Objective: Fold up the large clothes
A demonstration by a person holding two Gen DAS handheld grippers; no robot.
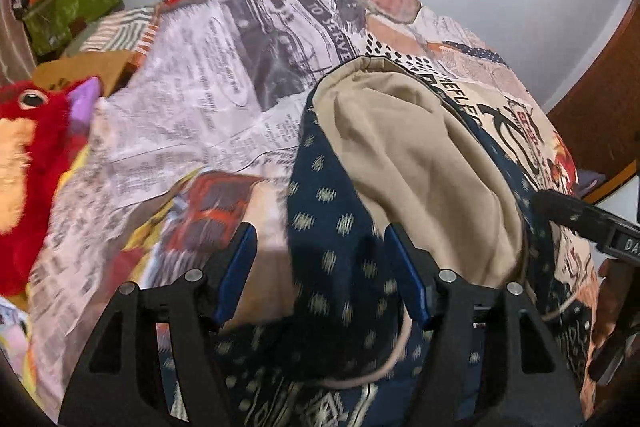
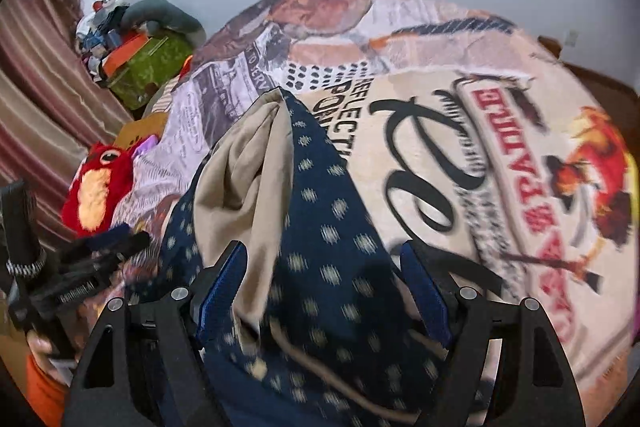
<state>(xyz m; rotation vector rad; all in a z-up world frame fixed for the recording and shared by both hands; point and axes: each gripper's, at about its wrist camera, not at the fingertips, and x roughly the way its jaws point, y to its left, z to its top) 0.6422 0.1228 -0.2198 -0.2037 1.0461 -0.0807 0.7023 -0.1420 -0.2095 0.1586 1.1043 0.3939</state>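
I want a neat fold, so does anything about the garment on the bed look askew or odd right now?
Yes. The navy dotted garment lies bunched in a heap on the printed bedspread, its beige lining turned outward and a drawstring trailing loose. It is not spread flat for folding.

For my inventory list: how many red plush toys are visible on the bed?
1. The red plush toy lies at the left edge of the printed bedspread, left of the navy garment. Others may be hidden.
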